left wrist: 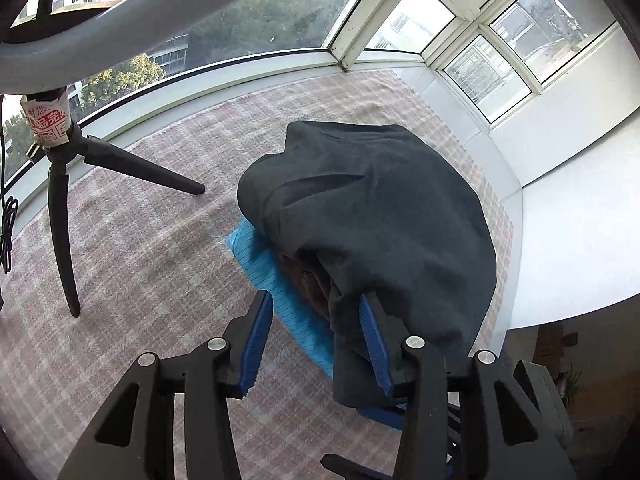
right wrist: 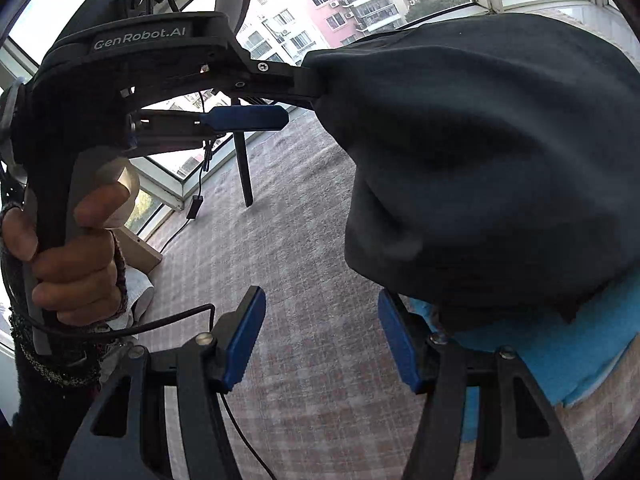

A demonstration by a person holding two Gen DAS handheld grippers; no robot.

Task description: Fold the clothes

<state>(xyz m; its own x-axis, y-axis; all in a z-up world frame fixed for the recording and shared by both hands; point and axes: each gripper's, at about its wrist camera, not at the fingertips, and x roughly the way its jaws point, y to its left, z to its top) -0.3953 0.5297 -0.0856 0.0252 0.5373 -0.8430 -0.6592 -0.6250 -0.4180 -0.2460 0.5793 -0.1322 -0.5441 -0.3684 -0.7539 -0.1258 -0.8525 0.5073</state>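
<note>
I record the window (left wrist: 260, 20) behind the dark garment, running along the whole far side.

The plaid blanket (left wrist: 160, 240) covers the counter under and around the dark garment.

The dark garment (left wrist: 368, 208) is the task's thing. It is bunched into a raised, rounded heap, lifted at the near end and sagging onto the pile beneath it. From the right wrist camera the dark garment (right wrist: 480, 152) fills the right half of the view.

A light blue cloth (left wrist: 264, 260) lies flat on the blanket, directly beneath the dark garment, with its edge showing out to the left. A brown fold (left wrist: 304, 280) sits between the two; I cannot tell what item it is.

A black tripod (left wrist: 60, 200) stands on the blanket well to the left of the dark garment.

The left tongs (left wrist: 316, 300) are moderately wide. The dark garment hangs over the outside of the right finger; the left finger is bare and the pads do not press together on it. The side view confirms this: on the left tongs (right wrist: 304, 100) one finger runs into the dark garment, the other stands free below it.

The right tongs (right wrist: 320, 296) are moderately wide, with nothing between the pads, just below and left of the dark garment's hanging edge.

The left hand (right wrist: 76, 248) grips the left tongs' handle, left of the dark garment.
</note>
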